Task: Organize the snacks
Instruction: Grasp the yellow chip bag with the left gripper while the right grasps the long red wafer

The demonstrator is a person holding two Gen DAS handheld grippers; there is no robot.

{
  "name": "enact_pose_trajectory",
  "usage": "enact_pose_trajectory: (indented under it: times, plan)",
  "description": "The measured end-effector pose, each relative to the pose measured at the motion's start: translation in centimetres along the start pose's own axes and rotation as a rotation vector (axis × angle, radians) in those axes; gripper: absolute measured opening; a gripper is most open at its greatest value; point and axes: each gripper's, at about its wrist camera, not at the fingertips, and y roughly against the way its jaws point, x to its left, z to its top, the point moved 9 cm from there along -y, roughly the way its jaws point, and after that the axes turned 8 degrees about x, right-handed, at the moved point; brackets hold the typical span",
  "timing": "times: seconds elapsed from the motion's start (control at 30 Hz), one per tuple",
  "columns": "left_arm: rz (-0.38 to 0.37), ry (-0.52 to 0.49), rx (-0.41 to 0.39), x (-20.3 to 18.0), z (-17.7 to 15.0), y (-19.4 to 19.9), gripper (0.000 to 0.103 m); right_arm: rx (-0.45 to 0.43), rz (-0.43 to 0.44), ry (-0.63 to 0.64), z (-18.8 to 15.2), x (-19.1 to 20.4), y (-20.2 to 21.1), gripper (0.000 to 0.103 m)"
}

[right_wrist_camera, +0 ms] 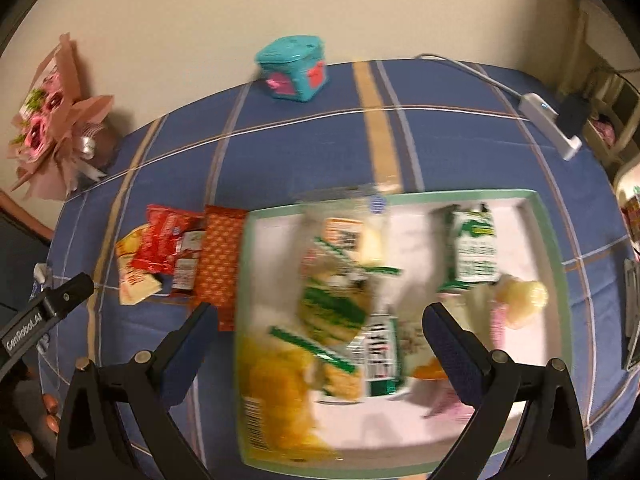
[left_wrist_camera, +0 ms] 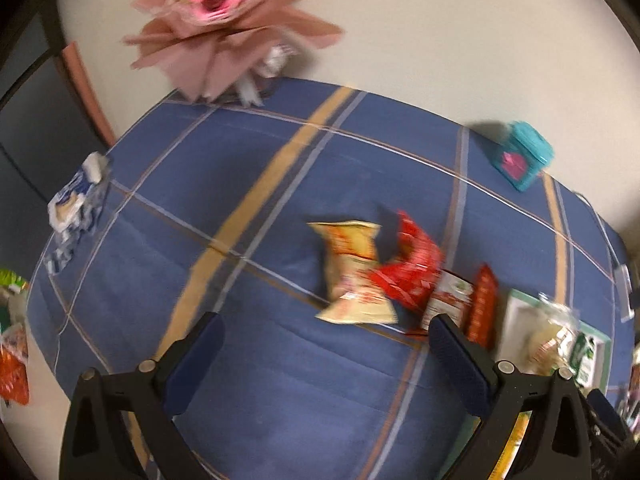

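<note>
My right gripper (right_wrist_camera: 320, 308) is open above a white tray with a green rim (right_wrist_camera: 548, 232). Between its fingers a blurred clear bag with green stripes (right_wrist_camera: 340, 280) lies over the tray, gripped by neither finger. A yellow chips bag (right_wrist_camera: 276, 392), a green-white pack (right_wrist_camera: 476, 244) and a pale round snack (right_wrist_camera: 524, 300) are also in the tray. My left gripper (left_wrist_camera: 325, 320) is open just above the blue cloth, close to a yellow bag (left_wrist_camera: 348, 272). To that bag's right lie a red bag (left_wrist_camera: 412, 268), a small packet (left_wrist_camera: 448, 300) and an orange-red packet (left_wrist_camera: 484, 304).
A teal box (right_wrist_camera: 296, 68) stands at the table's back edge. At the back left leans a pink bouquet (left_wrist_camera: 224, 28). A blue-white packet (left_wrist_camera: 76, 200) lies at the left edge. At the back right sits a white power adapter with a cable (right_wrist_camera: 556, 120).
</note>
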Motion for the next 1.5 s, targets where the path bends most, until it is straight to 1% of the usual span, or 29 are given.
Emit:
enact_pose_trajectory:
  times: [0.13, 0.3, 0.5, 0.7, 0.73, 0.8, 0.87, 0.9, 0.97, 1.03, 1.1, 1.2, 1.27, 1.33, 1.43, 1.5]
  plan:
    - [0.012, 0.060, 0.005, 3.1, 0.6, -0.5, 0.103, 0.003, 0.020, 0.047, 0.0, 2.9, -0.7, 0.101]
    - [0.009, 0.122, 0.012, 5.8, 1.1, -1.0, 0.103, 0.009, 0.038, 0.097, -0.1, 5.9, -1.7, 0.101]
    - [-0.007, 0.135, 0.030, 6.5, 1.5, -1.9, 0.103, 0.022, 0.057, 0.125, -0.1, 8.6, -3.0, 0.101]
    - [-0.053, 0.141, 0.059, 5.4, 2.0, -3.0, 0.103, 0.015, 0.025, 0.123, 0.7, 9.1, -4.0, 0.100]
    - [-0.065, 0.140, 0.066, 4.9, 2.1, -3.3, 0.103, 0.011, 0.019, 0.123, 1.0, 9.1, -4.2, 0.098]
    - [-0.078, 0.133, 0.072, 4.3, 2.3, -3.7, 0.103, 0.007, 0.009, 0.125, 1.3, 9.1, -4.5, 0.088]
    - [-0.090, 0.117, 0.076, 3.5, 2.5, -4.2, 0.100, 0.003, -0.007, 0.127, 1.7, 9.2, -4.9, 0.071]
    - [-0.096, 0.112, 0.078, 3.3, 2.7, -4.4, 0.096, 0.004, -0.013, 0.129, 1.8, 9.3, -5.1, 0.068]
    - [-0.108, 0.102, 0.087, 2.6, 3.0, -5.0, 0.092, 0.008, -0.015, 0.133, 1.8, 9.6, -5.6, 0.059]
    - [-0.117, 0.098, 0.094, 2.2, 3.2, -5.5, 0.090, 0.012, -0.013, 0.140, 2.0, 10.0, -6.1, 0.050]
    - [-0.130, 0.097, 0.100, 1.8, 3.3, -5.9, 0.085, 0.018, -0.022, 0.157, 1.9, 10.5, -6.6, 0.046]
    - [-0.152, 0.090, 0.110, 0.9, 3.5, -6.7, 0.082, 0.029, -0.040, 0.185, 1.9, 11.2, -7.5, 0.040]
    - [-0.156, 0.078, 0.123, 0.1, 3.5, -7.5, 0.078, 0.037, -0.069, 0.193, 1.9, 11.0, -8.1, 0.033]
    - [-0.161, 0.074, 0.134, -0.4, 3.5, -8.2, 0.076, 0.040, -0.090, 0.201, 1.9, 10.8, -8.4, 0.030]
    - [-0.159, 0.069, 0.148, -0.9, 3.4, -9.0, 0.069, 0.035, -0.110, 0.200, 2.1, 10.3, -8.5, 0.029]
    - [-0.161, 0.070, 0.150, -1.1, 3.3, -9.2, 0.063, 0.037, -0.111, 0.199, 2.2, 10.1, -8.5, 0.029]
